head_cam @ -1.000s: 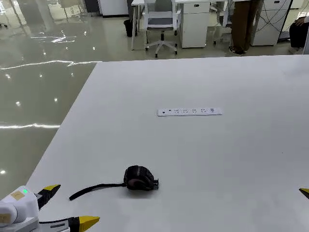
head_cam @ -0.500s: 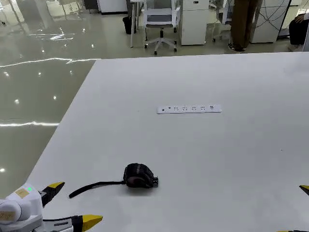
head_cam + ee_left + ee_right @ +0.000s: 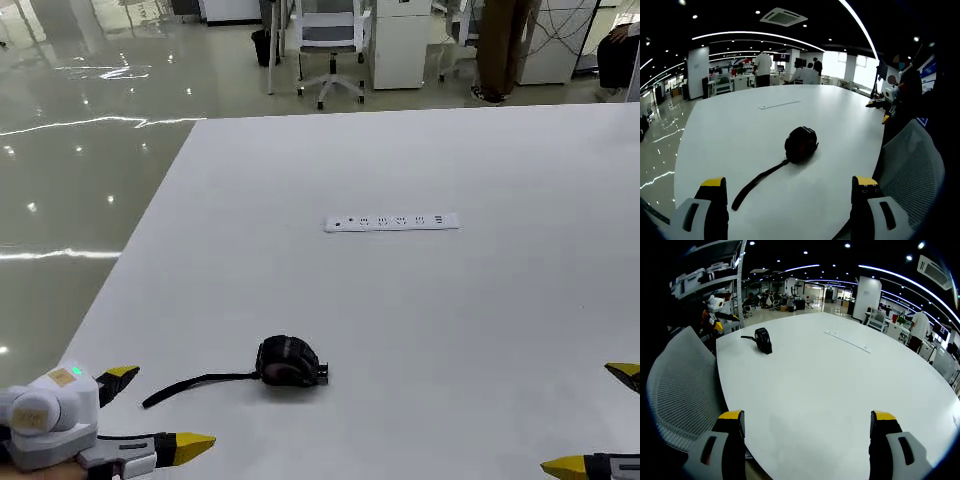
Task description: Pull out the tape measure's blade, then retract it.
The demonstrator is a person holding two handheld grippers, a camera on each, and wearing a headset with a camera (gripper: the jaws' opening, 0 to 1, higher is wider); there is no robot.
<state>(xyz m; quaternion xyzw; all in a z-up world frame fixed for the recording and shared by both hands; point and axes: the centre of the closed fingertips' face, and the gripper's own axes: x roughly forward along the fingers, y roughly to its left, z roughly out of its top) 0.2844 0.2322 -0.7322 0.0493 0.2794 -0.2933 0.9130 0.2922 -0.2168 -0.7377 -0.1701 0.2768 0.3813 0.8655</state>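
Here the tape measure (image 3: 290,363) lies on the white table (image 3: 420,300), low and left of centre in the head view, touched by neither claw. It is a dark round case, and a small tab juts from its right end. Its black strap (image 3: 195,388) trails leftward across the tabletop toward the lower left corner of the frame.

The left claw (image 3: 162,407) hovers in that lower left corner, near the strap's end, with its yellow-tipped jaws spread wide and nothing between them. In the left gripper view the case (image 3: 801,144) sits at mid-frame, between and beyond the two parted jaws, and the strap runs down toward the lower left.

The right claw (image 3: 591,418) is at the lower right edge of the head view, well apart from the tape measure, likewise released and gripping nothing. In the right gripper view the tape measure (image 3: 763,340) appears small in the upper left, far beyond the separated jaws.

A white power strip (image 3: 392,222) lies flat at mid-frame in the head view, well beyond the tape measure. A grey mesh chair (image 3: 680,385) fills the left side of the right gripper view, beside the table's edge
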